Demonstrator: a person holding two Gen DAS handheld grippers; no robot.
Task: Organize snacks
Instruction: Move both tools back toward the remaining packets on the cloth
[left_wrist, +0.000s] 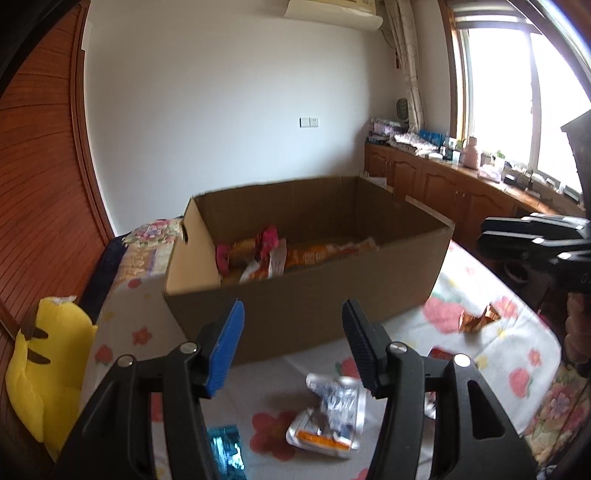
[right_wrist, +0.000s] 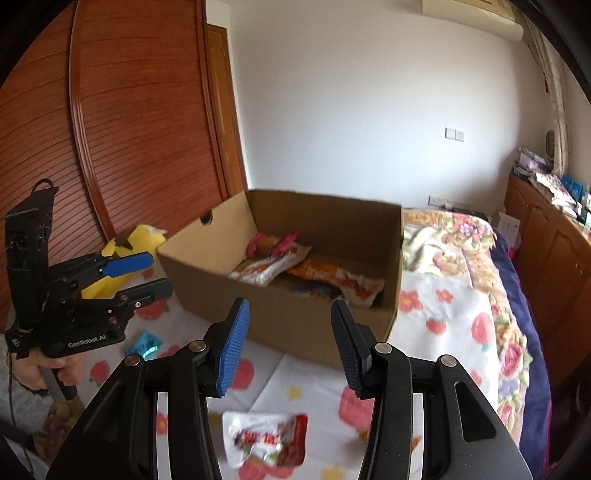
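Note:
An open cardboard box (left_wrist: 303, 302) (right_wrist: 207, 269) stands on the flowered bed sheet and holds several orange, white and pink snack bags (left_wrist: 266, 254) (right_wrist: 295, 266). My left gripper (left_wrist: 293, 347) hangs open before the box, nothing between its fingers; a white and blue snack packet (left_wrist: 328, 417) lies on the sheet below it, and a teal wrapper (left_wrist: 225, 450) at lower left. My right gripper (right_wrist: 290, 347) is open and empty too, above a white and red snack packet (right_wrist: 269, 439). The left gripper (right_wrist: 144, 273) also shows at the left of the right wrist view, the right gripper (left_wrist: 491, 236) at the right edge of the left wrist view.
A yellow plush toy (left_wrist: 48, 369) (right_wrist: 125, 243) lies by the wooden wardrobe (right_wrist: 129, 110). A copper-coloured wrapper (left_wrist: 480, 319) sits on the sheet right of the box. A folded flowered quilt (right_wrist: 461, 236) lies beyond the box. A cluttered wooden cabinet (left_wrist: 461, 184) runs under the window.

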